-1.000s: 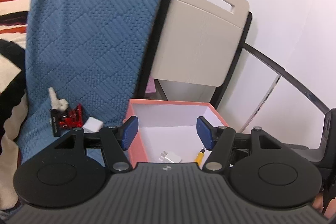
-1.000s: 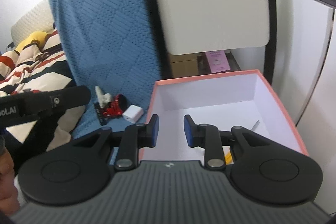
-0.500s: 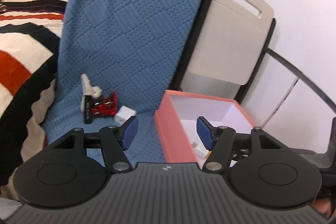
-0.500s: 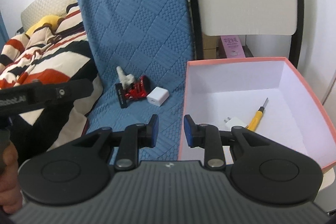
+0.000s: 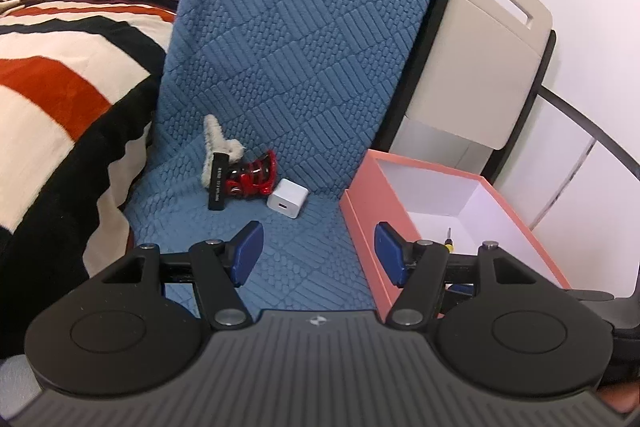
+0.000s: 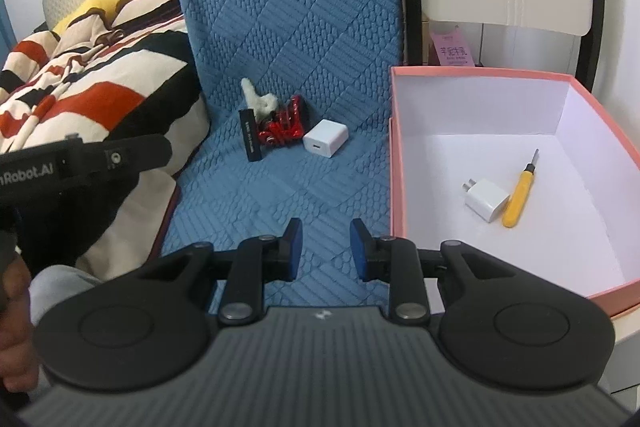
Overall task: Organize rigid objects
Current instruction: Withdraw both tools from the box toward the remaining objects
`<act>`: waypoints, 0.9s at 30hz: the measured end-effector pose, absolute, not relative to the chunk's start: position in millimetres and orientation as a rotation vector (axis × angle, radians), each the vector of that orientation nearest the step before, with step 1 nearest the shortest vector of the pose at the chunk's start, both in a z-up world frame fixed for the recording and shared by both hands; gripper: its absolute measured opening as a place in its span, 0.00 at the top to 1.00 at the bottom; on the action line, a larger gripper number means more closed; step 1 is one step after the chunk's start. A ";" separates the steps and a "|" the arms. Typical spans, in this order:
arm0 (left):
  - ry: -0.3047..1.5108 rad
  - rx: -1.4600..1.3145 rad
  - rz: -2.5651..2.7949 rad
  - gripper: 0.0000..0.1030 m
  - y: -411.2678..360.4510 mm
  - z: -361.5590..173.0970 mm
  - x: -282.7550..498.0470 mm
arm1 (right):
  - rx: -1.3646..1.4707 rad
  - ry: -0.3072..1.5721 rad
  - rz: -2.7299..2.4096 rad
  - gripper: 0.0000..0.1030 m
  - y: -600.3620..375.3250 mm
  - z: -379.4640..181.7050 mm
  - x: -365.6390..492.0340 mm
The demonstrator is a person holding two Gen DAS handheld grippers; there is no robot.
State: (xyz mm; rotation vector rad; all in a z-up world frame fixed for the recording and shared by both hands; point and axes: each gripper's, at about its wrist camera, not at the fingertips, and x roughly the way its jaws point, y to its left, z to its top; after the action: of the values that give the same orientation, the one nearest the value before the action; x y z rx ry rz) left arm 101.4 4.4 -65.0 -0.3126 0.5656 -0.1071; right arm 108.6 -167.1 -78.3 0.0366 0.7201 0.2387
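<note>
We're holding both grippers over the blue quilted cover [image 6: 304, 39], w/ nothing in either.

Pink box [image 6: 394, 163] is sitting to the right of the right gripper [image 6: 326, 245], w/ a white charger [image 6: 486, 199] touching a yellow screwdriver [image 6: 518, 195] inside. Ahead of both tools, well apart, we're seeing a small pile on the cover: white plug cube [image 5: 287, 203], red toy [image 5: 254, 179], black bar [image 5: 218, 187], fuzzy cream clip [image 5: 218, 147]. Left gripper [image 5: 316, 253] is standing spread wide; right gripper's pads are sitting close w/ a narrow gap, on nothing.
</note>
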 end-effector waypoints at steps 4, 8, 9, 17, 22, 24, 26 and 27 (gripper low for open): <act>0.557 -0.312 -0.094 0.35 8.0 -68.3 99.0 | 0.025 0.724 0.232 0.72 -161.9 -83.3 107.4; 0.550 -0.327 -0.107 0.35 11.4 -75.2 100.0 | 0.025 0.727 0.218 0.72 -161.2 -86.1 107.1; 0.549 -0.324 -0.105 0.35 11.6 -77.1 101.5 | 0.028 0.727 0.214 0.72 -161.1 -87.4 107.7; 0.530 -0.291 -0.057 0.35 26.6 -83.9 122.2 | 0.010 0.715 0.242 0.72 -151.2 -93.0 120.0; 0.555 -0.275 -0.070 0.35 33.8 -96.8 144.6 | 0.002 0.710 0.269 0.72 -141.7 -99.0 137.2; 0.543 -0.273 -0.073 0.35 34.3 -98.2 153.1 | -0.009 0.720 0.276 0.72 -138.0 -102.0 144.4; 0.540 -0.272 -0.074 0.35 35.0 -101.0 163.5 | -0.016 0.726 0.286 0.72 -135.0 -106.2 152.6; 0.544 -0.266 -0.070 0.35 35.5 -104.1 169.2 | -0.018 0.731 0.290 0.72 -133.5 -108.0 156.7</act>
State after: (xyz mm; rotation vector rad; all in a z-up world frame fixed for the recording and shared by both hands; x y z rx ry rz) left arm 169.2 35.5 -104.1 -0.2664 0.5442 -0.0695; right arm 156.7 -133.5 -108.0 -0.0179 0.7311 0.2898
